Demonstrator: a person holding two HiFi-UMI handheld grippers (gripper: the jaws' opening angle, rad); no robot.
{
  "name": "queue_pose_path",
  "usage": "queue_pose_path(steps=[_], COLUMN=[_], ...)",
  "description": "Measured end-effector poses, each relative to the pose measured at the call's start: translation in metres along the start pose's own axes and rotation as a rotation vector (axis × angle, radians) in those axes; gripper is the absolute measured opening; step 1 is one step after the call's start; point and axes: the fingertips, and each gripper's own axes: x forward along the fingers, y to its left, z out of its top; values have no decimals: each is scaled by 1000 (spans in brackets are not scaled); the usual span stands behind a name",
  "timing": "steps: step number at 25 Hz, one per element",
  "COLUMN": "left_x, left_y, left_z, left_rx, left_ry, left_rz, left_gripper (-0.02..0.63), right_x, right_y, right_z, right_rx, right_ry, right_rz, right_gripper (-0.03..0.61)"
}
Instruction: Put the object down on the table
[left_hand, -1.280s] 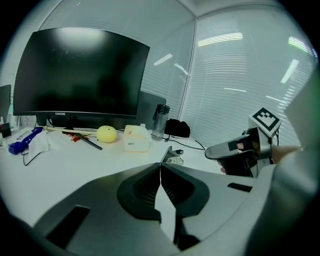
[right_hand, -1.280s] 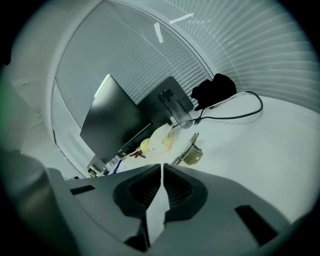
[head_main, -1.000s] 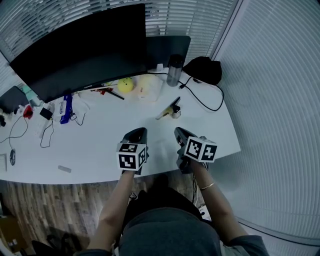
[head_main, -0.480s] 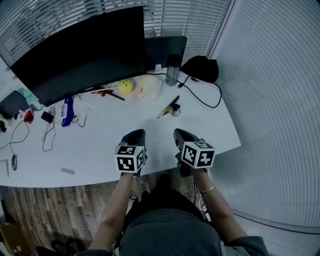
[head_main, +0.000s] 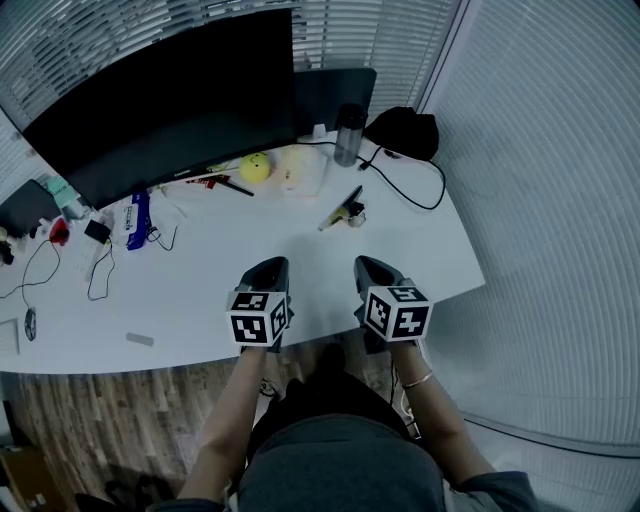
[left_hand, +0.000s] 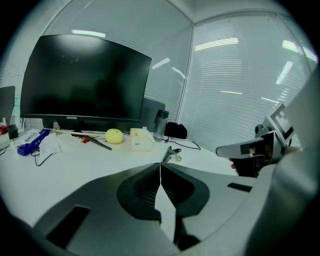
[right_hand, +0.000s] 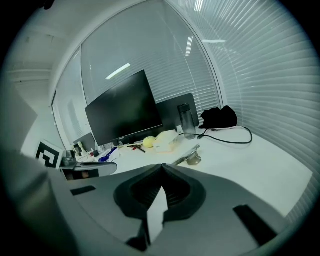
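Left tool (head_main: 268, 268) and right tool (head_main: 372, 264) hover at the near edge of the surface (head_main: 200, 285), each with jaws together on nothing. The likely object, a metal clip (head_main: 344, 212), lies further in, well apart. Best practice is to draw back without brushing it.

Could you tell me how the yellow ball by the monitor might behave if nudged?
The yellow ball looks round, so it would probably roll across the smooth white table. It seems small beside the monitor, so likely light. Softness cannot be judged.
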Motion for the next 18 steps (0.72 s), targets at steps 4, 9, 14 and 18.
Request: queue_pose_path(steps=[4, 9, 14, 18], left_x=[-4, -2, -1, 2], left_y=[4, 7, 8, 8], left_z=[0, -3, -5, -3], left_rx=[-6, -29, -28, -27], left_ry=[-2, 4, 10, 9], left_rz=[3, 2, 6, 8], left_gripper=[25, 25, 25, 25], right_x=[-1, 4, 7, 10], right_y=[1, 2, 5, 2], right_z=[-3, -5, -4, -6], right_rx=[-33, -44, -73, -70], right_ry=[12, 27, 37, 47], right_rz=[-15, -2, 17, 19], right_gripper=[2, 2, 2, 2])
